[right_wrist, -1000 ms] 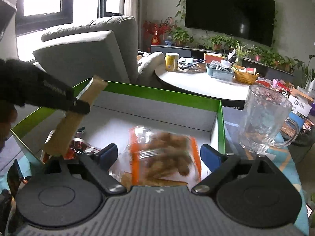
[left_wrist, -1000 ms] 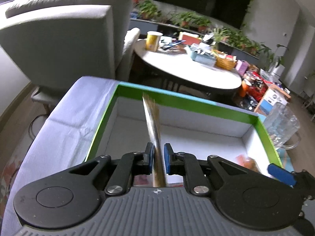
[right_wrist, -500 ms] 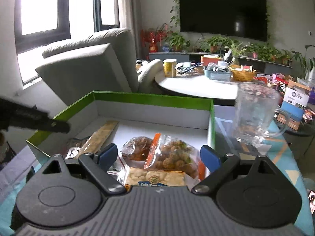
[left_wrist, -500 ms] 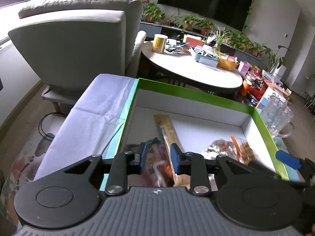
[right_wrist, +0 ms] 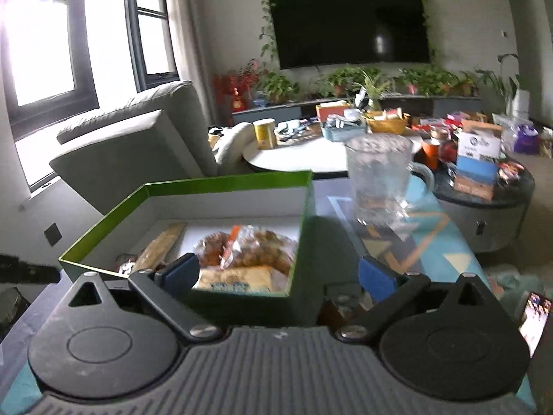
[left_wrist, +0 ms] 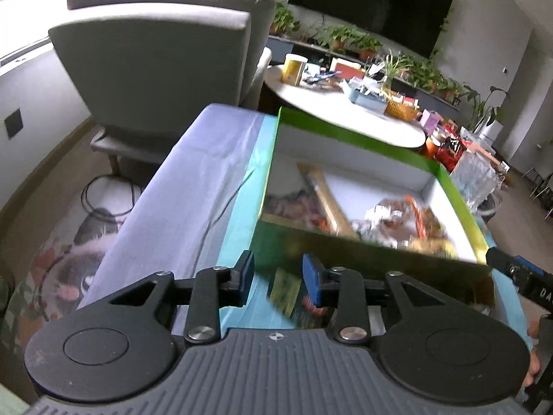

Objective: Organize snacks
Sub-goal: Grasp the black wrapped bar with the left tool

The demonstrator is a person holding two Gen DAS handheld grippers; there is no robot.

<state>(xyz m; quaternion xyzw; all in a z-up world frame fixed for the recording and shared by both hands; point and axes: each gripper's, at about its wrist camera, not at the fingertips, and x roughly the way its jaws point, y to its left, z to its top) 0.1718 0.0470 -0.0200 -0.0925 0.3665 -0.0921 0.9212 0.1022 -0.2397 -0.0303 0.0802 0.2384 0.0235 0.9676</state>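
The left gripper (left_wrist: 278, 274) stands with its blue pads apart and nothing between them, held above the near edge of the table (left_wrist: 193, 186), just short of the near wall of the green box (left_wrist: 349, 128). The right gripper (right_wrist: 278, 271) is spread wide, also with nothing clamped; its left pad lies in front of the near wall of the box (right_wrist: 224, 181) and its right pad is beside the box's near right corner. The box sits on the table, which is covered by a lilac and turquoise cloth (left_wrist: 242, 207), toward the far edge. Inside the box, a long brown stick-shaped packet (left_wrist: 325, 200) lies at a slant in the left half, its far end pointing at the far wall. To its right lies a clear bag of brown snacks with an orange strip (right_wrist: 249, 250), and against the near wall a flat pale packet (right_wrist: 235, 278). A reddish wrapper (left_wrist: 293, 204) lies left of the stick; its detail is blurred. On the cloth outside the box, below the left gripper, lies a small green and red packet (left_wrist: 288, 292), blurred. A glass mug (right_wrist: 378, 176) stands on the table right of the box, apart from it. A grey armchair (left_wrist: 155, 62) and a round white table (left_wrist: 345, 121) stand beyond the far edge.
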